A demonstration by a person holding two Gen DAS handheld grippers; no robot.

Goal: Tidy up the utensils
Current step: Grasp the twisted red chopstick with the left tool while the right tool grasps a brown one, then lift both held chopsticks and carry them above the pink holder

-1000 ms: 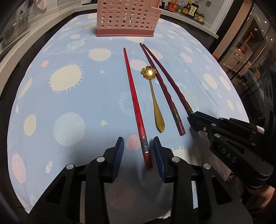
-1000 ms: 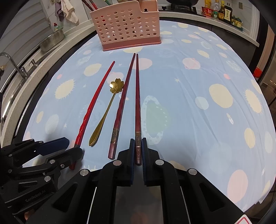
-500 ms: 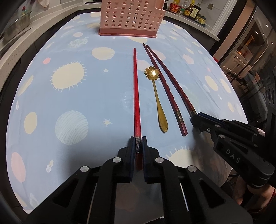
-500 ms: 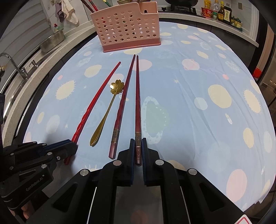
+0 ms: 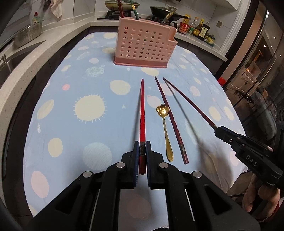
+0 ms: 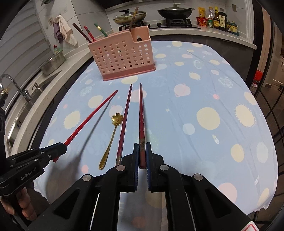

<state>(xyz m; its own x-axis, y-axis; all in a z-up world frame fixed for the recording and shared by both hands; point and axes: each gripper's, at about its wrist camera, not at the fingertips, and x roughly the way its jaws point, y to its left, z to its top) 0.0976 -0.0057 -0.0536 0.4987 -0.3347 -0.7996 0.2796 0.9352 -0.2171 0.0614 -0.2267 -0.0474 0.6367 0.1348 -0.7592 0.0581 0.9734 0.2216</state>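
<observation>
Left gripper (image 5: pixel 142 151) clenched on the butt end of a bright red chopstick (image 5: pixel 142 113); stick lifted clear of the cloth, its shadow running alongside on the left, tip aimed toward the holder. Right gripper (image 6: pixel 142 152) likewise clamped on a darker red chopstick (image 6: pixel 141 117), also raised, shadow thrown below it in the left view.

Lying flat between the two held sticks: a gold spoon (image 5: pixel 165 131) with a flower-shaped bowl and slim handle, polished metal, glinting; just to its right, a dark maroon chopstick (image 5: pixel 171 120), faceted shaft with a banded butt end. Spoon and maroon stick near each other, contact not clear.

Tablecloth (image 5: pixel 88 110) pale blue, soft fabric, printed with cream suns, planets and pink discs; near hem hangs over the table edge beneath both grippers. Wide open cloth to the left of the red stick and to the right of the dark one.

Farther on, a pink plastic utensil holder (image 5: pixel 144 48), perforated walls, stepped top, solid base, upright near the far edge, well apart from the stick tips. Chopsticks (image 6: pixel 85 33) already stand in it, leaning.

Beyond: pale stone counter (image 5: pixel 23 55), steel bowl (image 6: pixel 53 62), pans (image 6: pixel 174 11), sauce bottles (image 6: pixel 217 19).
</observation>
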